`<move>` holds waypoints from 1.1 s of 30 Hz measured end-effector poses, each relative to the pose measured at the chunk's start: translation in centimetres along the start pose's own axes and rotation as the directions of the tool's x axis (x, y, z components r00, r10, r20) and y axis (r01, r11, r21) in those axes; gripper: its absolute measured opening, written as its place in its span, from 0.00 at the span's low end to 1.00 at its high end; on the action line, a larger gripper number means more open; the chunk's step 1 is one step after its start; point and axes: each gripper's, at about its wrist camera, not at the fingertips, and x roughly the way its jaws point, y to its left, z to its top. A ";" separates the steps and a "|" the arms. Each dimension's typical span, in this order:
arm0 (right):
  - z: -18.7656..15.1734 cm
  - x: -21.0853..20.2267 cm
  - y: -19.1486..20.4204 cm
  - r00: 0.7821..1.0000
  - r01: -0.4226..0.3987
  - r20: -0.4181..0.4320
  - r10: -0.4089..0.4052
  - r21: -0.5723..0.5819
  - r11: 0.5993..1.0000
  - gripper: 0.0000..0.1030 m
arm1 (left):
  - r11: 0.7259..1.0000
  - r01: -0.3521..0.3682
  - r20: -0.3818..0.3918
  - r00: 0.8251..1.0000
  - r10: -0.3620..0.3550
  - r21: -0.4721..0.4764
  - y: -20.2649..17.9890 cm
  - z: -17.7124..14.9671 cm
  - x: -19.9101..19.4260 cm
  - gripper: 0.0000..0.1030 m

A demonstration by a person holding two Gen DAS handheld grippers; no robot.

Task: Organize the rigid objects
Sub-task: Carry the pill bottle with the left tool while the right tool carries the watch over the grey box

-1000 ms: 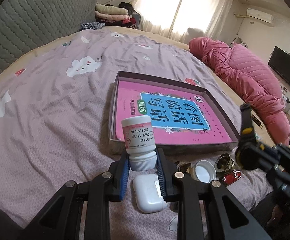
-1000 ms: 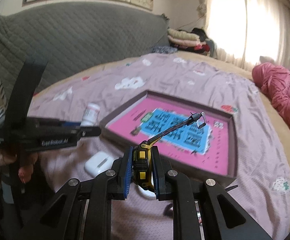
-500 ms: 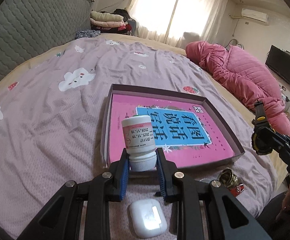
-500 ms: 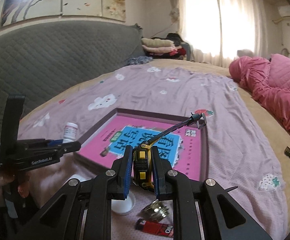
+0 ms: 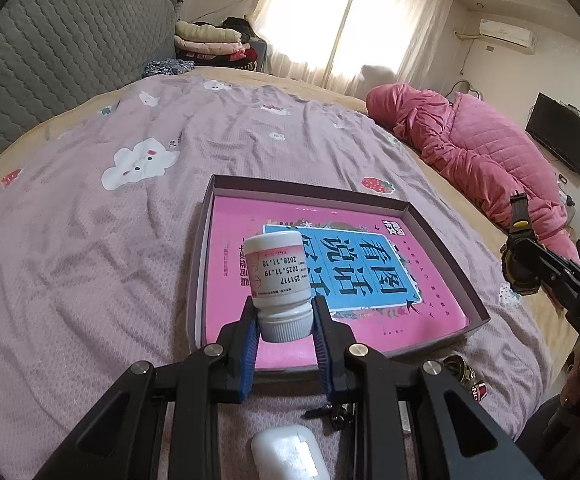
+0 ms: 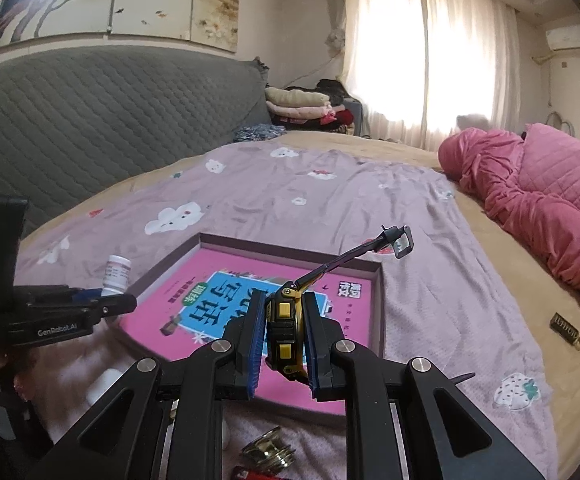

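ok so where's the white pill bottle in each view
Left wrist: white pill bottle at lower centre, upside down, cap clamped in the left gripper.
Right wrist: small at far left, ahead of the left gripper.
Shared landmark: the pink-lined tray, just beyond the bottle.

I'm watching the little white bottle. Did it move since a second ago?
Yes. The white bottle, held in the left gripper, has gone forward: it was short of the box's near edge, and now it hangs over the pink book inside.

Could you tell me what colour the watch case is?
Black with yellow buttons, the watch; right wrist view shows it best.
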 end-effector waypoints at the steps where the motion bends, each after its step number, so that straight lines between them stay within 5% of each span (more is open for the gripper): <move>1: 0.0 0.0 -0.1 1.000 0.003 0.002 -0.003 0.002 1.000 0.18 | 1.000 0.001 0.000 1.000 -0.001 -0.002 0.1 0.1 0.1 0.25; 24: 0.1 3.8 2.2 0.999 0.051 0.000 -0.052 -0.187 0.981 0.18 | 0.999 -0.016 -0.100 0.995 0.018 0.028 -0.2 0.4 4.1 0.25; 33: -1.2 6.8 4.0 0.997 0.008 -0.078 -0.028 -0.257 0.966 0.18 | 0.998 -0.028 -0.146 0.989 0.035 0.053 -0.4 0.0 5.1 0.25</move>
